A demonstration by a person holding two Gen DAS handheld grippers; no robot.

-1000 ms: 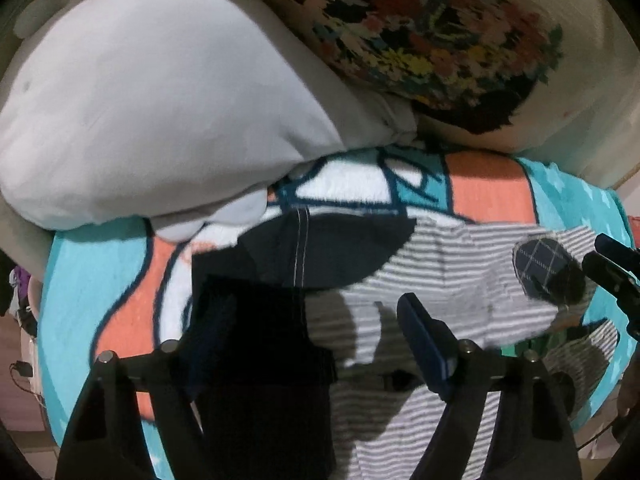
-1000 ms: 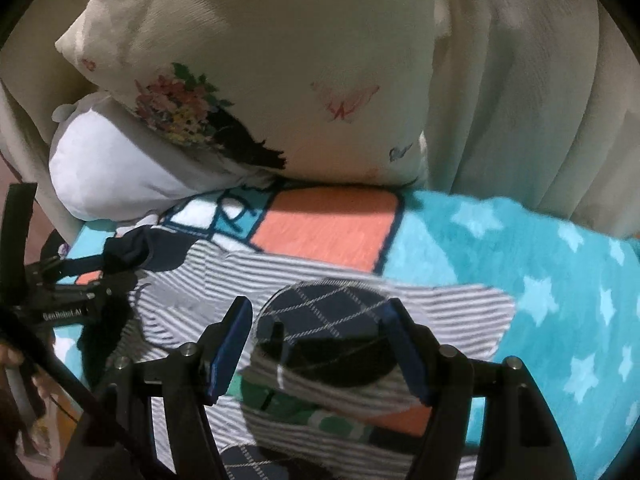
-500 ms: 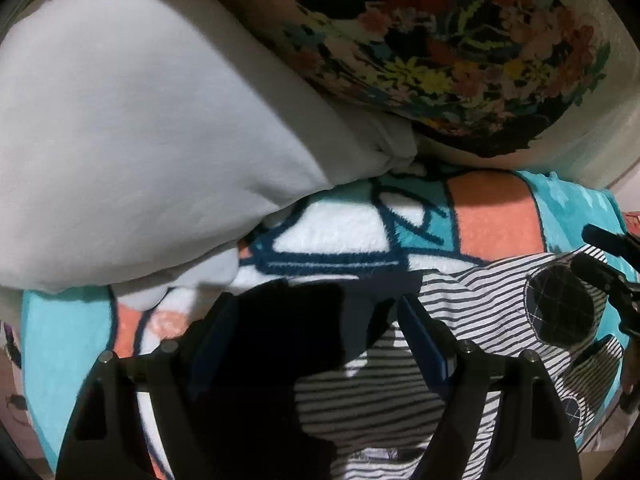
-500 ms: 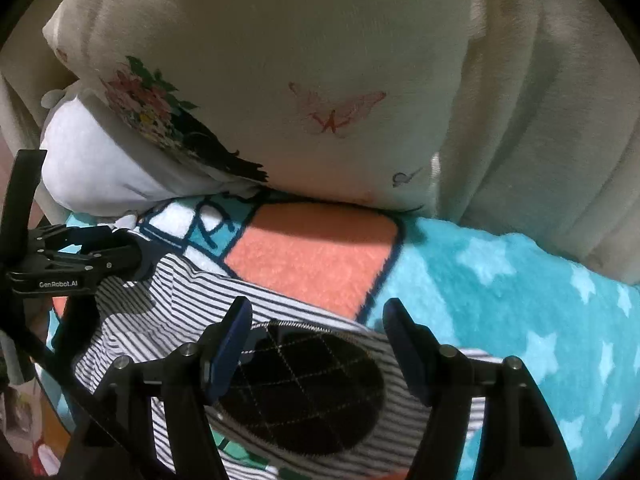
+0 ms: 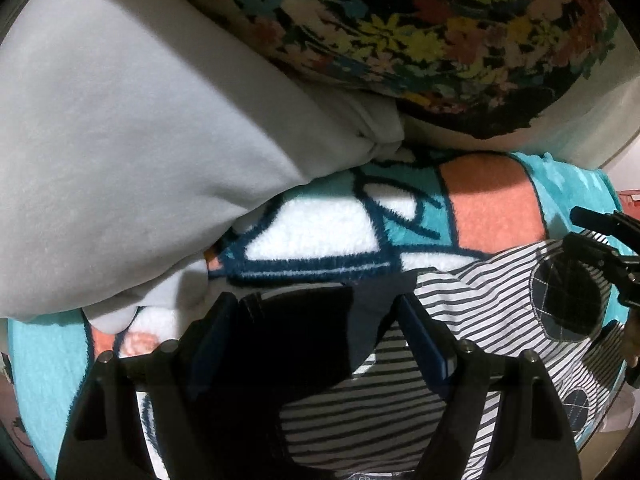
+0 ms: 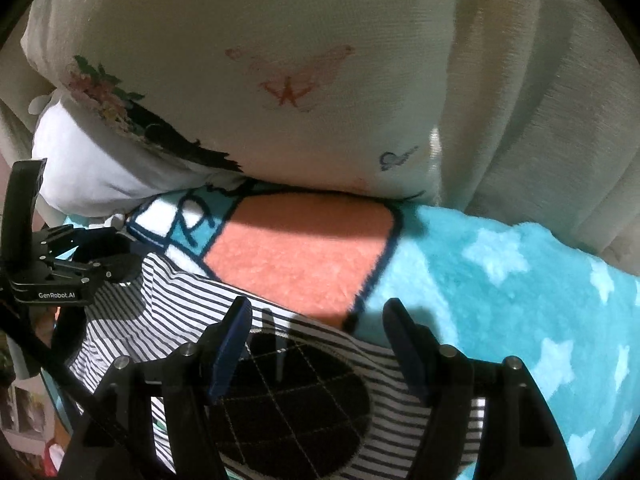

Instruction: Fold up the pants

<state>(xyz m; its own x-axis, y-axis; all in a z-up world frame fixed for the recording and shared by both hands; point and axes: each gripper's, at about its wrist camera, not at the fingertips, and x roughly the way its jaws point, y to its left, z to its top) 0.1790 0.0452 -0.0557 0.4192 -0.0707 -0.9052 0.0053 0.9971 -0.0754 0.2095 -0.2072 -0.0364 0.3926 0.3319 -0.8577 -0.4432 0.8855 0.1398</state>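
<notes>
The pants (image 5: 472, 312) are white with thin dark stripes, dark navy parts and dark checked oval patches (image 6: 288, 392). They lie on a turquoise, orange and white blanket (image 6: 304, 248). My left gripper (image 5: 316, 312) has its jaws wide apart over the dark navy edge of the pants (image 5: 304, 332). My right gripper (image 6: 316, 320) has its jaws wide apart over the far edge by a checked patch. The frames do not show whether any cloth is pinched. Each gripper shows in the other's view: the left (image 6: 72, 268), the right (image 5: 604, 248).
A white pillow (image 5: 132, 140) and a floral cushion (image 5: 420, 32) lie just beyond the pants. A cream cushion with a butterfly print (image 6: 288, 80) and cream curtain folds (image 6: 540, 120) stand behind the blanket's far edge.
Both grippers have moved forward toward the pillows. The striped pants' far edge has shifted forward with them, and less of the pants shows ahead of the fingers.
</notes>
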